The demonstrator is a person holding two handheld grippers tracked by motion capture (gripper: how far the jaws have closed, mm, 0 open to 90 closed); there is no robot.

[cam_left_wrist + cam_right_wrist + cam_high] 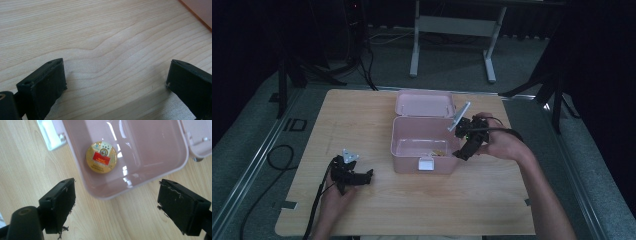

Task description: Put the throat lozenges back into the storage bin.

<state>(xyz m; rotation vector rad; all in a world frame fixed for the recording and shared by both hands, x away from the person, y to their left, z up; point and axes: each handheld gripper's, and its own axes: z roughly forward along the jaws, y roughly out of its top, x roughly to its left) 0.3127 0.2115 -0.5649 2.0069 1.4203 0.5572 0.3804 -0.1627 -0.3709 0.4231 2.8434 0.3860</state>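
— High view first: where are you?

— My right gripper (462,152) tilts down at the right wall of the pink box (402,150); my left gripper (362,178) lies low on the table (492,200), well apart from it.

— Left gripper view?

— My jaws are spread wide, gripping nothing, with bare wood between them.

— Right gripper view?

— Jaws wide apart, empty. Just beyond them sits the box's rim; the gold tin (101,157) lies inside, ahead and slightly left.

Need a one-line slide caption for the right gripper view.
Open right gripper poised over pink box holding a round gold tin.
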